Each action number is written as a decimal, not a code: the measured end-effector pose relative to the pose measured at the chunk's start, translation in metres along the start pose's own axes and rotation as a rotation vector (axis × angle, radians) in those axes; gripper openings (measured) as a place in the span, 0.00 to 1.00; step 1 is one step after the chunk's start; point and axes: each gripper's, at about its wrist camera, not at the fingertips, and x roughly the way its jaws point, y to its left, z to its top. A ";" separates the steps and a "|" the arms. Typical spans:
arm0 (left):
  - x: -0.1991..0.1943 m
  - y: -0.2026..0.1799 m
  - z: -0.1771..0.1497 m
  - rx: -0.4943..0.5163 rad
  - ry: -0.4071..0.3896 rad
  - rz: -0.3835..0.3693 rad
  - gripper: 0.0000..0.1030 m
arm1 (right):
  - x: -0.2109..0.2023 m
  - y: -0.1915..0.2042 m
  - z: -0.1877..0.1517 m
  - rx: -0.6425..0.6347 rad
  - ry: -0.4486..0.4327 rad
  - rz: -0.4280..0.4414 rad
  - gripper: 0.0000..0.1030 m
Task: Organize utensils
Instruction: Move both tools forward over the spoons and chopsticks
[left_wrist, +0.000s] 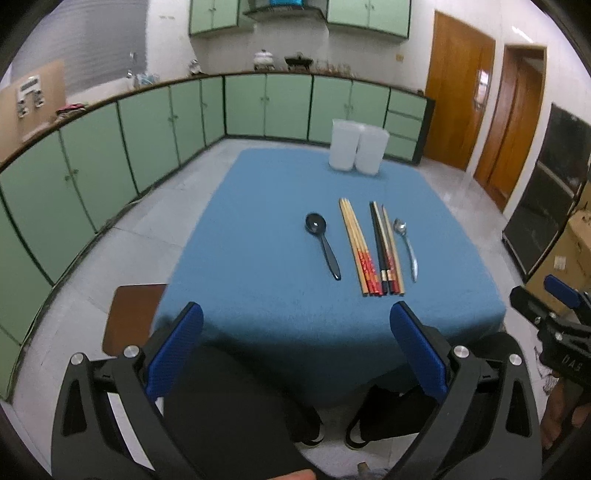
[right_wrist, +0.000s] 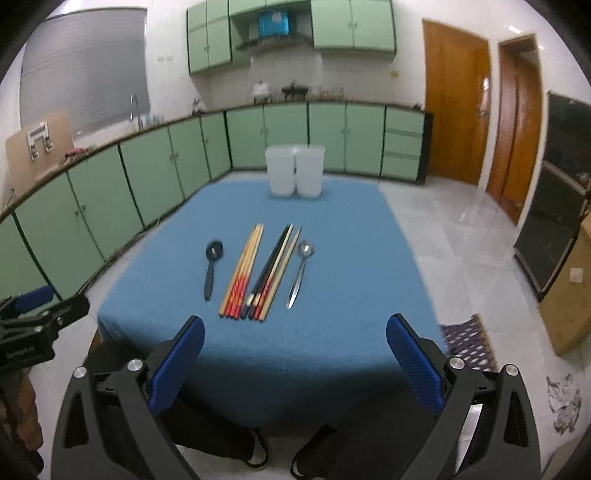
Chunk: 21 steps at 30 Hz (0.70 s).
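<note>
Blue-clothed table (left_wrist: 258, 221), utensils in a row, green cabinets (left_wrist: 92, 166), wooden doors (right_wrist: 454, 103), both tools spread, empty

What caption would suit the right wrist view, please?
Open right hand-held gripper facing spoons and chopsticks on a blue table.

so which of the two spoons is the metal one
The silver spoon at the right end of the row, beside the chopsticks. The black spoon lies at the left end.
</note>
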 end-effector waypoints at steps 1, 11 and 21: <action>0.011 -0.003 0.002 0.013 0.009 -0.003 0.95 | 0.013 -0.001 -0.002 -0.002 0.012 0.003 0.89; 0.114 -0.007 0.013 0.041 0.118 -0.061 0.95 | 0.125 -0.016 0.000 0.023 0.128 0.029 0.65; 0.160 -0.007 0.012 0.044 0.177 -0.059 0.95 | 0.180 -0.022 -0.003 0.028 0.203 0.057 0.61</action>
